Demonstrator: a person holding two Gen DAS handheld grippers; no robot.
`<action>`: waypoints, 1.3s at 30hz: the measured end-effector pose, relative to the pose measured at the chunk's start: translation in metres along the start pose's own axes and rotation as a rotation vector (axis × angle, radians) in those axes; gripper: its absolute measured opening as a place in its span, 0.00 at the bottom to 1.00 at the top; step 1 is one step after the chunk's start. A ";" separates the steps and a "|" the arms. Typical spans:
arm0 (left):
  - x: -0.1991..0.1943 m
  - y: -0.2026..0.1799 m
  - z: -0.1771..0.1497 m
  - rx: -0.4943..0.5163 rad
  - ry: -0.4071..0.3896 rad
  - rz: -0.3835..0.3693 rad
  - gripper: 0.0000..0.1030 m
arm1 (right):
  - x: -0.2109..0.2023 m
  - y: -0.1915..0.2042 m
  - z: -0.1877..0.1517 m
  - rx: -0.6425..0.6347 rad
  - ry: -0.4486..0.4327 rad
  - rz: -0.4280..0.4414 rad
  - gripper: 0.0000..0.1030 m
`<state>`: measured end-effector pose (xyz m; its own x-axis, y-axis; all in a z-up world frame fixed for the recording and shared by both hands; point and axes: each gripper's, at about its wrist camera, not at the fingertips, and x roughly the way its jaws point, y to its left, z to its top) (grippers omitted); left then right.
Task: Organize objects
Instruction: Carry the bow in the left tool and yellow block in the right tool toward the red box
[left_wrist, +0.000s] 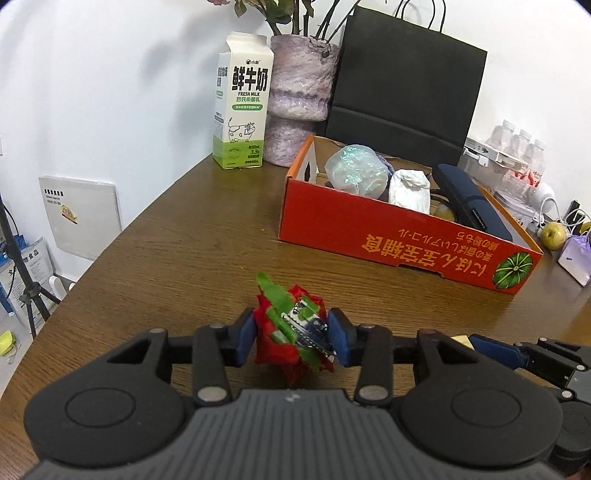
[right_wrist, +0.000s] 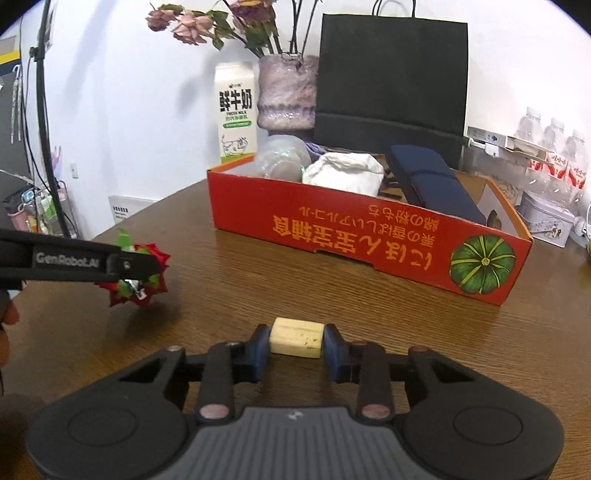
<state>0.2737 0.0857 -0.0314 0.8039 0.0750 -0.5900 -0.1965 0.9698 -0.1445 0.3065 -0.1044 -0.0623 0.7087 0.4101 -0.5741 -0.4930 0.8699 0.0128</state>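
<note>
**Both grippers loaded, box waiting beyond**

The left gripper (left_wrist: 291, 332) is clamped on a red-and-green flower clip (left_wrist: 291, 325), held just off the wooden table (left_wrist: 166, 240). The right gripper (right_wrist: 297, 343) is closed on a small pale block (right_wrist: 295, 338), low over the tabletop. The orange cardboard box (right_wrist: 332, 221) sits farther back and to the right, already holding a wrapped bundle, a white pouch and a dark case.

The clip is floppy and pinched partly on its petals, so I judge it could twist or slip out on the way over. The box's near wall could catch either load if it is carried too low.

Only the right wrist view shows the clip hanging clear of the table; the left wrist view shows its metal clasp.
</note>
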 end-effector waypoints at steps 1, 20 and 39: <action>-0.001 0.000 0.000 0.001 -0.002 -0.001 0.42 | -0.002 0.000 0.000 0.002 -0.005 0.001 0.29; -0.022 -0.035 0.003 0.082 -0.091 -0.026 0.41 | -0.040 -0.025 0.014 0.061 -0.119 -0.018 0.29; 0.015 -0.095 0.079 0.020 -0.210 -0.057 0.40 | -0.028 -0.085 0.076 0.093 -0.255 -0.066 0.29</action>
<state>0.3491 0.0134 0.0362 0.9131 0.0644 -0.4027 -0.1379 0.9781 -0.1561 0.3666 -0.1693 0.0150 0.8479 0.3971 -0.3514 -0.4014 0.9137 0.0638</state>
